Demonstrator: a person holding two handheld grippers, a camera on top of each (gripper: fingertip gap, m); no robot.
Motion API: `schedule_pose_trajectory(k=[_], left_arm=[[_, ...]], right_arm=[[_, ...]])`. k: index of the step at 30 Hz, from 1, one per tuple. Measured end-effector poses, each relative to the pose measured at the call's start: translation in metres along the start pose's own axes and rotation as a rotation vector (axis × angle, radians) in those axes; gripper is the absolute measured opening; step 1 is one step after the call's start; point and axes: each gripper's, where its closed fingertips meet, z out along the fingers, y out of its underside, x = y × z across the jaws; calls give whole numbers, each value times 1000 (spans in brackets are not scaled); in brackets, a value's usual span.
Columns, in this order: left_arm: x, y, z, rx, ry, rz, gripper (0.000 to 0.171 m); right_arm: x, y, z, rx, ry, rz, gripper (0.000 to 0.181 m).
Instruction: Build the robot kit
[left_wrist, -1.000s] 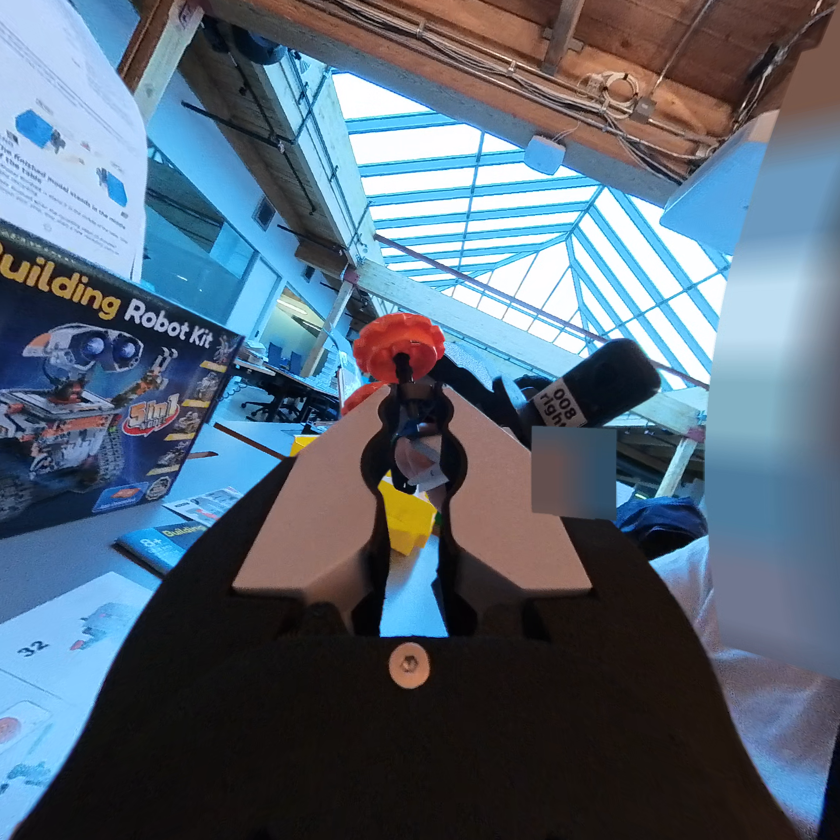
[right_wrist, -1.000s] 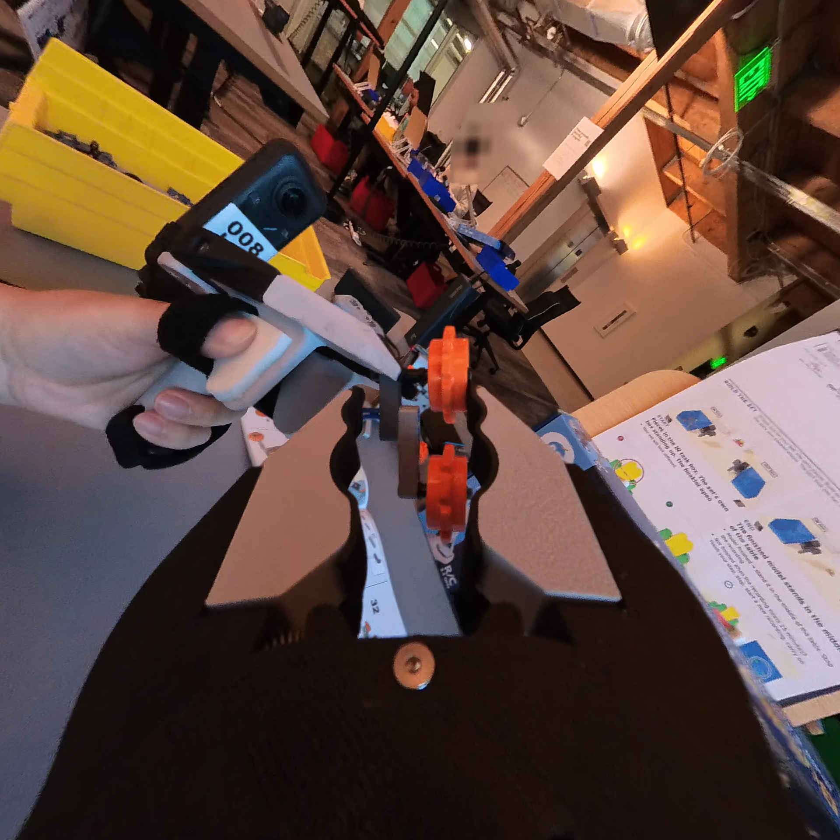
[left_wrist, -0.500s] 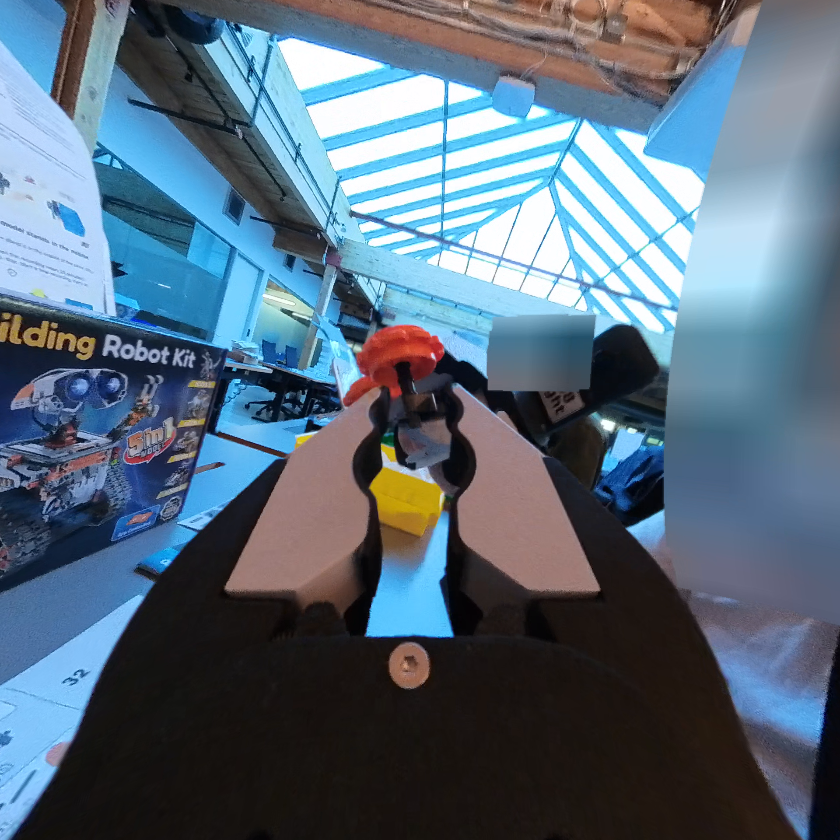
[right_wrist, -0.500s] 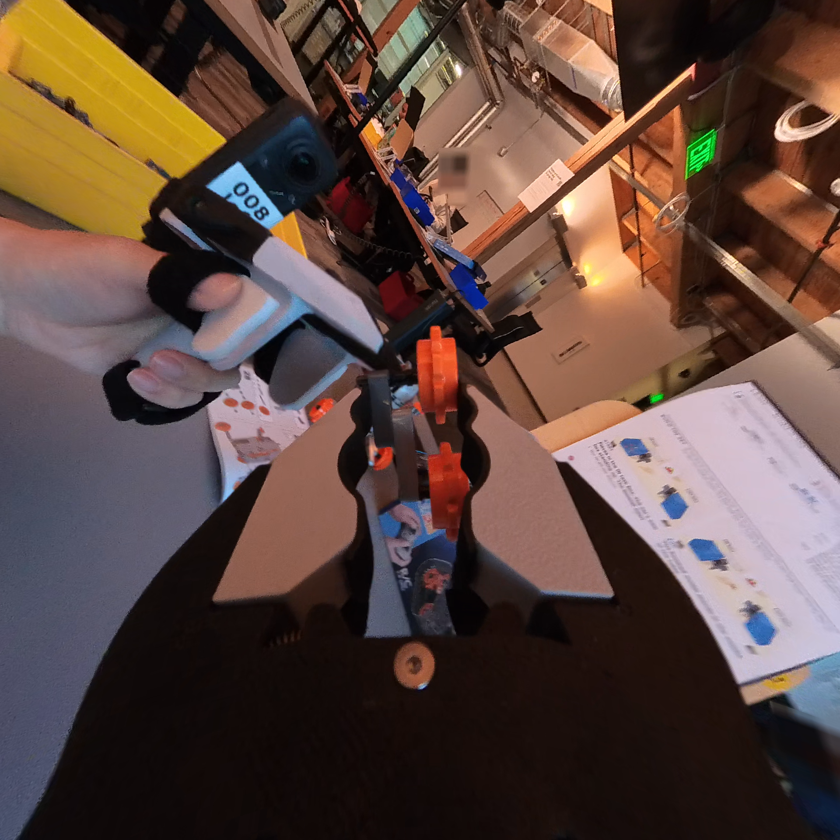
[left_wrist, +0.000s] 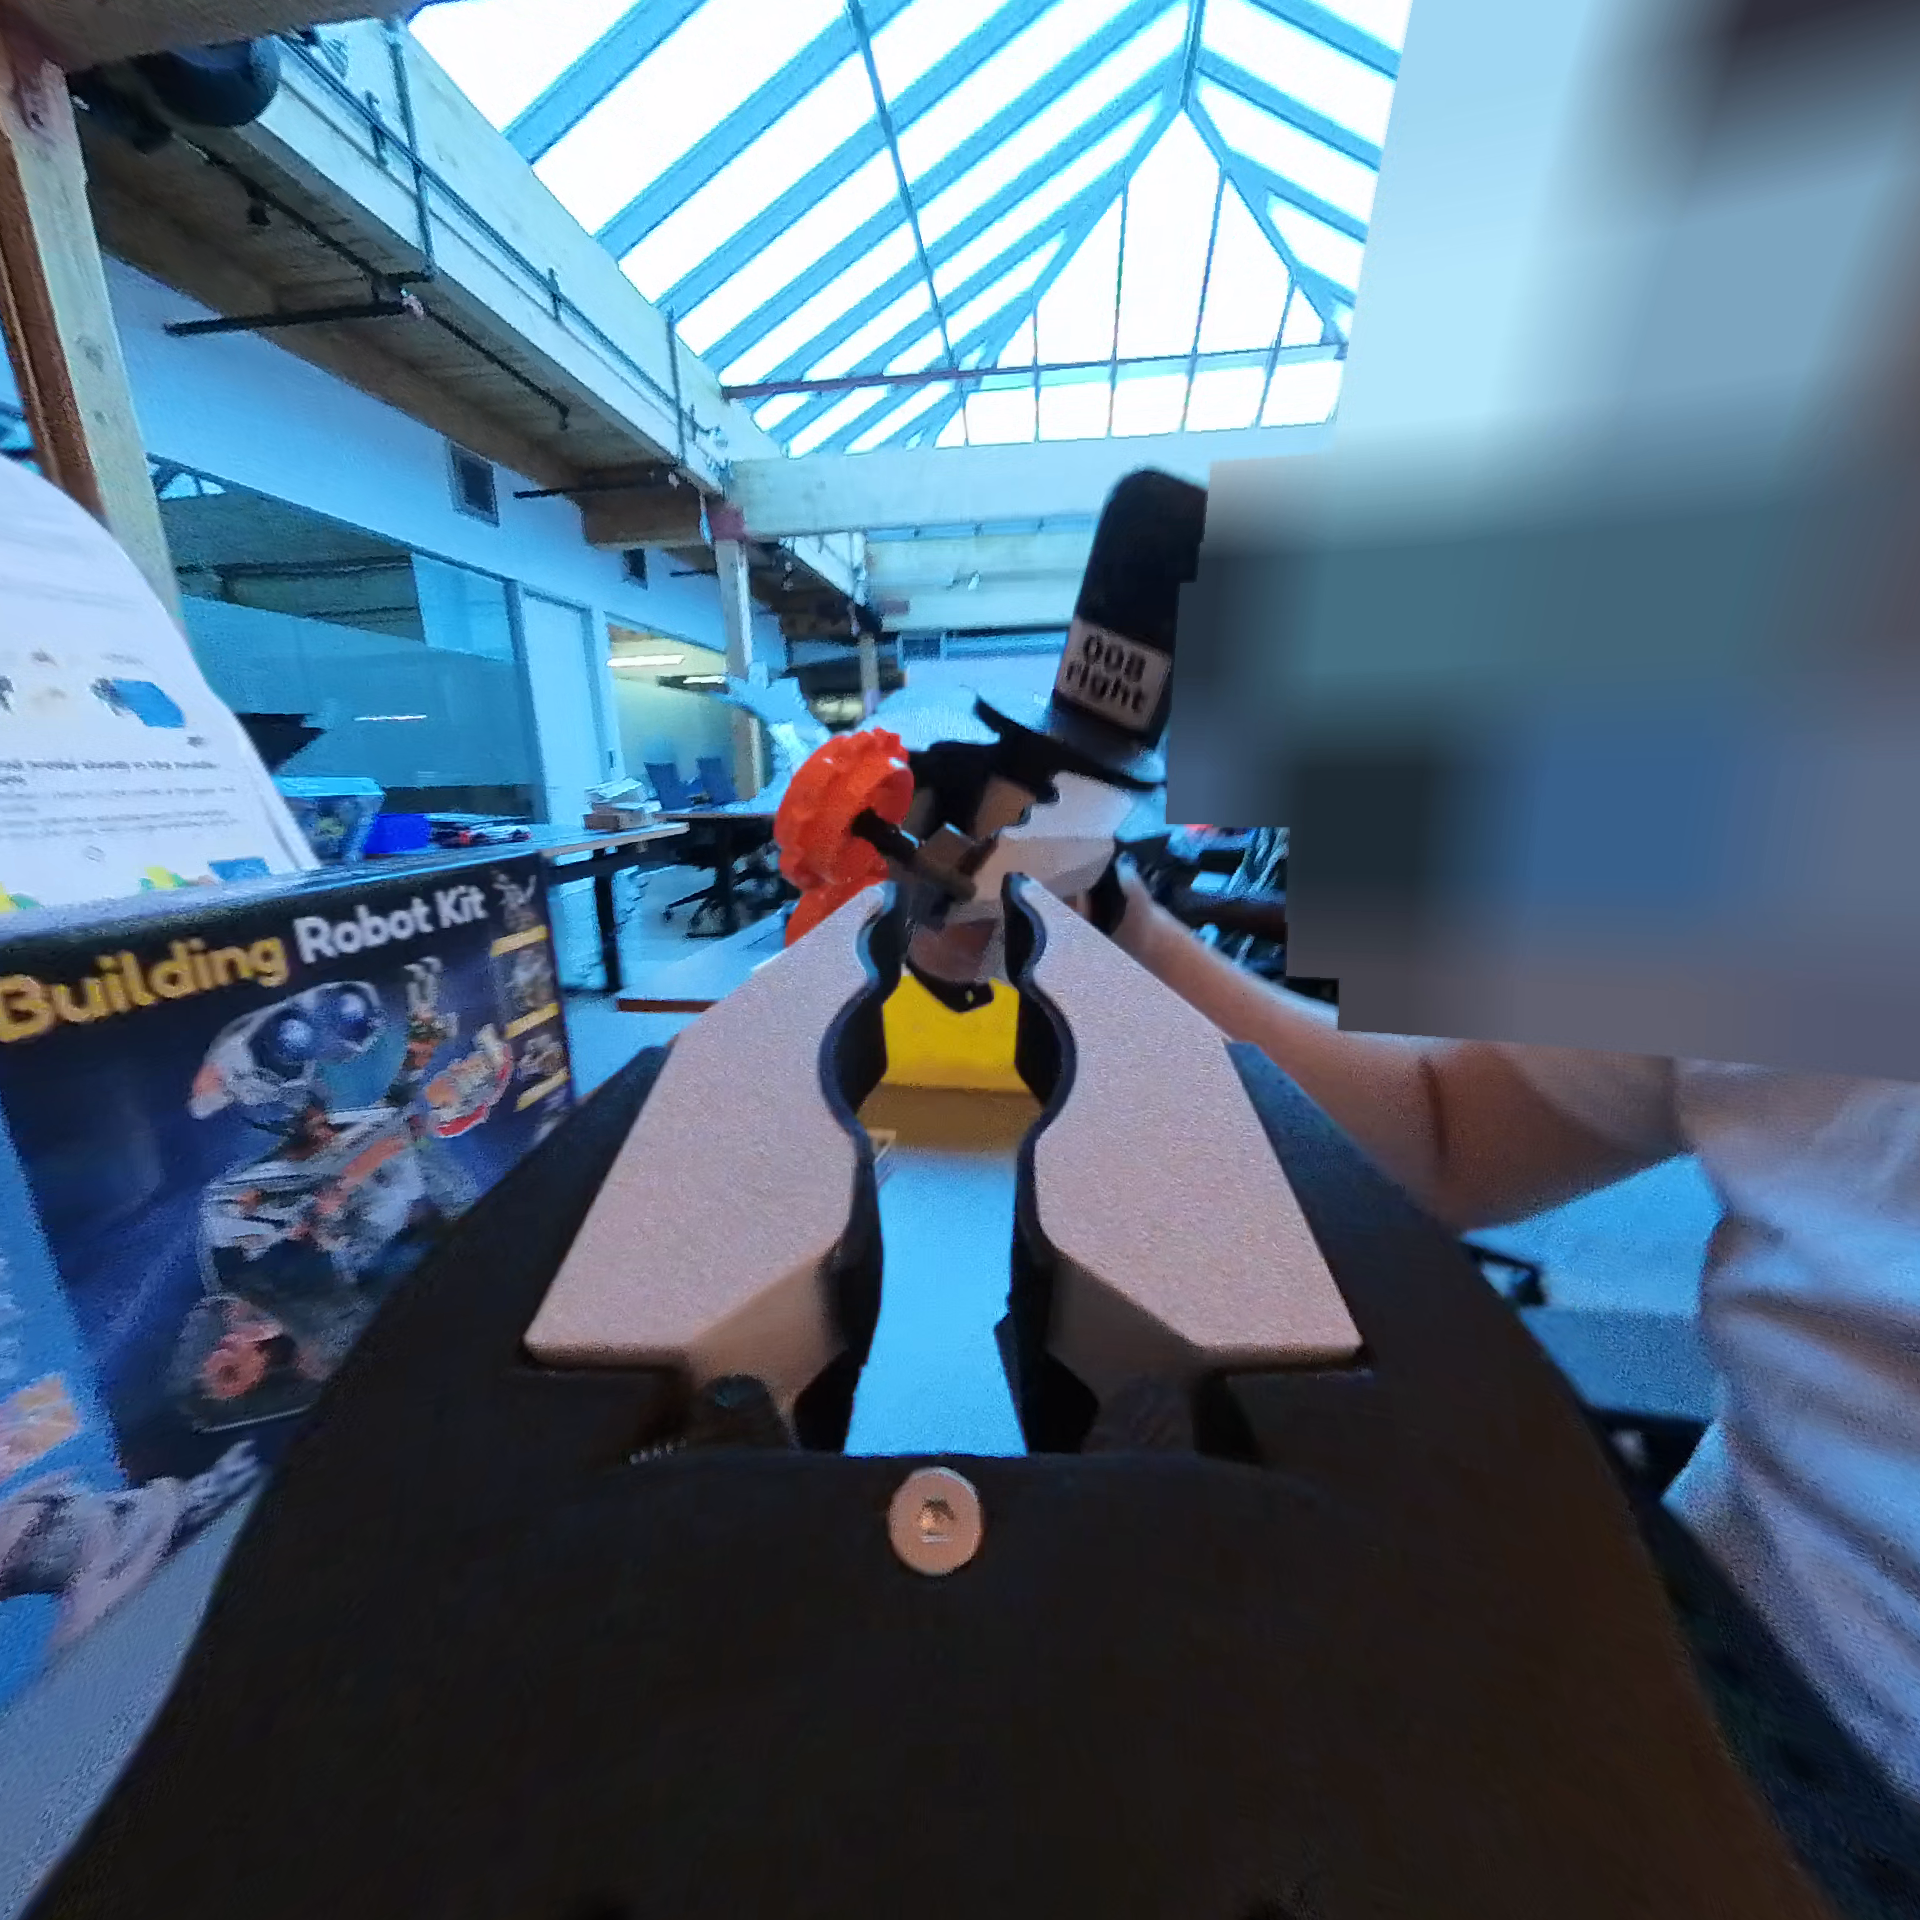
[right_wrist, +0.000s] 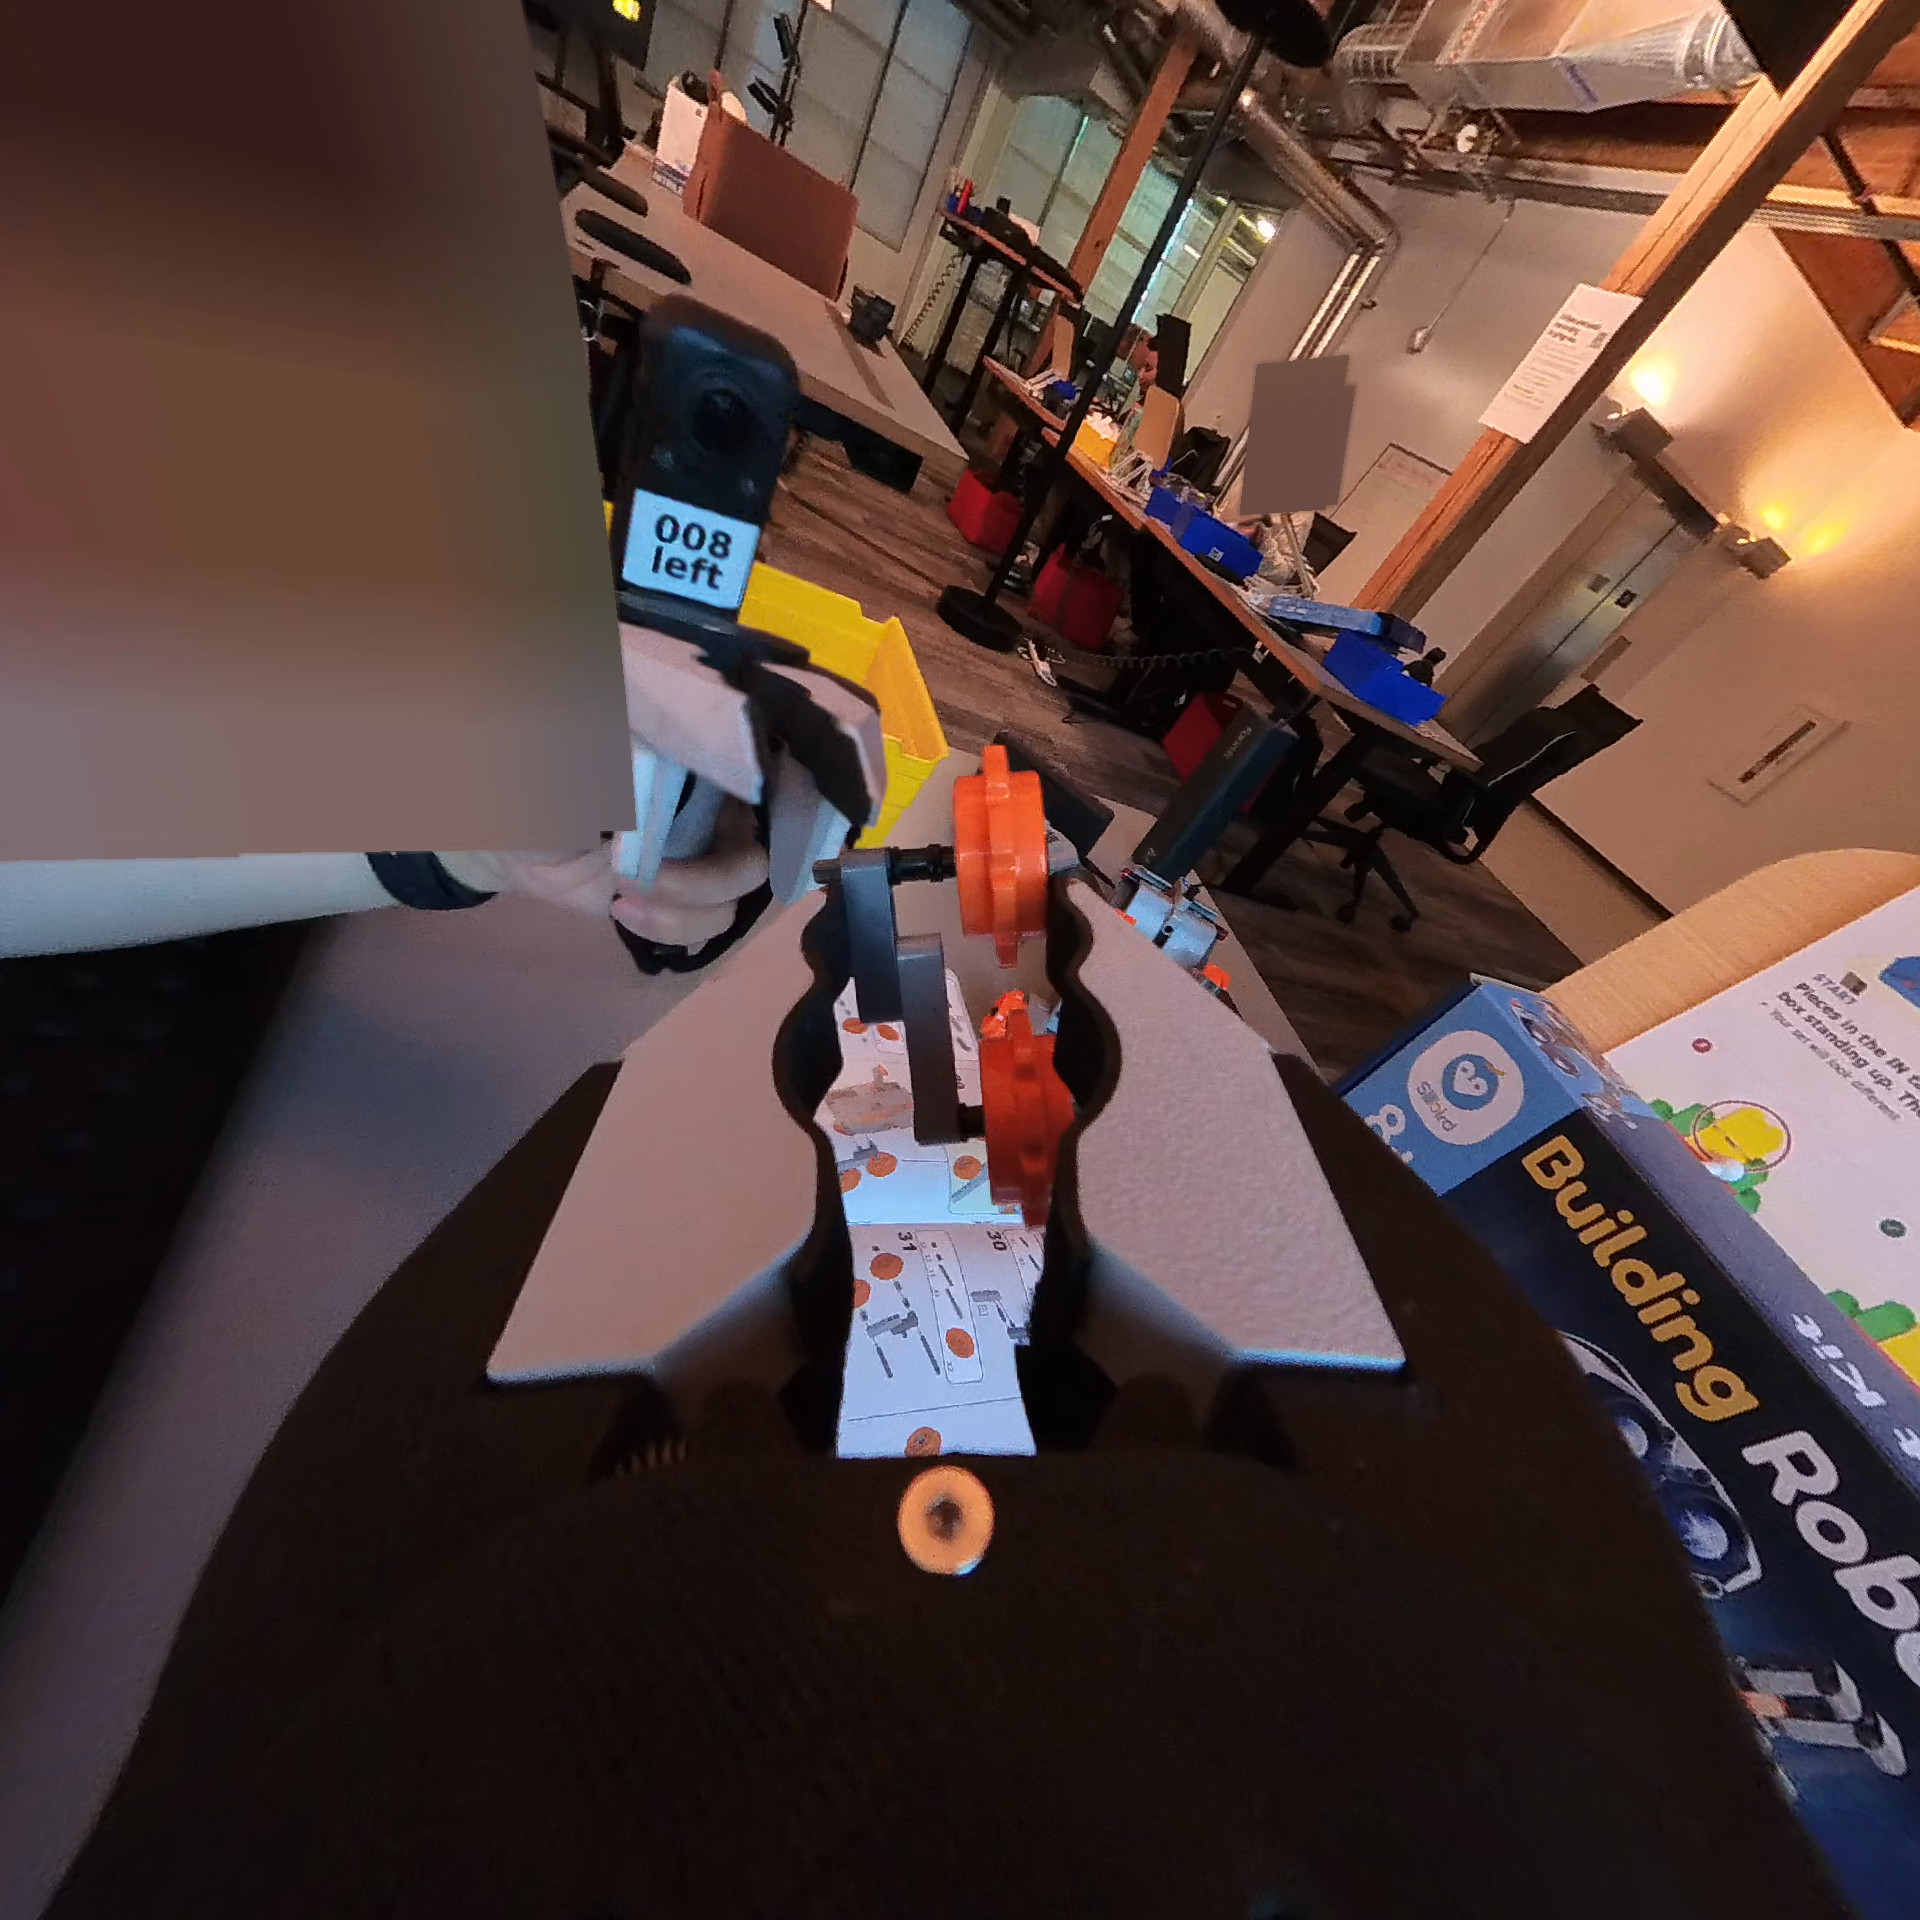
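Note:
My right gripper (right_wrist: 945, 904) is shut on a small assembly: grey beams (right_wrist: 925, 1039) on a black axle, with an upper orange gear (right_wrist: 997, 842) and a lower orange gear (right_wrist: 1023, 1101). It holds it above the table. My left gripper (left_wrist: 951, 904) is narrowly open with nothing between its fingers. Its tips are right at the axle end of the assembly, whose orange gear (left_wrist: 842, 831) shows just past them. The left gripper also shows in the right wrist view (right_wrist: 842, 821), level with the axle tip. The right gripper shows in the left wrist view (left_wrist: 987, 831).
A robot kit box (left_wrist: 312, 1091) stands at the table's side, also in the right wrist view (right_wrist: 1662, 1299), with an instruction sheet (right_wrist: 1818, 1070) on it. A yellow bin (right_wrist: 894, 675) sits behind. A booklet (right_wrist: 935, 1320) lies on the grey table (right_wrist: 364, 1091). A person's arm (left_wrist: 1403, 1101) is at right. Less than 4 cm separates the two grippers' tips.
Both grippers have swung from a steep upward tilt to near level. The right gripper kept its hold on the gear assembly. The left gripper's tips now sit just short of it.

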Motion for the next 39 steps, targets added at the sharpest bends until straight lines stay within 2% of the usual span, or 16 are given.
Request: schedule_pose_trajectory(k=[3,6,8,10,13,14,16,17,21,23,29,33,39], left_arm=[[4,2,3,-22,-29,101,22],[6,5,5,-43,-26,116,13],[3,4,4,-31,-42,109,13],[-2,2,3,-16,-54,49,19],[-6,6,6,-14,-5,-170,43],[-5,9,7,-22,28,-241,43],[-1,19,11,-59,79,-309,22],[-3,21,13,-61,62,-308,20],[-9,26,16,-65,3,-247,15],[-12,29,17,-74,-25,-229,5],[-10,25,16,-71,-19,-218,5],[-9,24,16,-72,-11,-230,5],[-10,25,15,-77,-10,-261,5]], right_arm=[[-6,-4,-3,27,-43,-4,38],[-9,-5,-5,39,-66,-16,38],[-10,-5,-6,33,-60,-64,38],[-9,-3,-7,17,-10,-183,38],[-5,2,-6,-54,104,-450,37],[-3,4,-5,-84,147,-534,37],[-3,7,-2,-131,190,-634,37],[-4,8,0,-140,200,-661,37],[-9,14,7,-168,186,-686,37],[-12,18,10,-177,170,-690,37],[-11,11,11,-129,205,-688,43],[-14,10,10,-126,199,-716,37],[-14,11,12,-131,214,-734,38]])
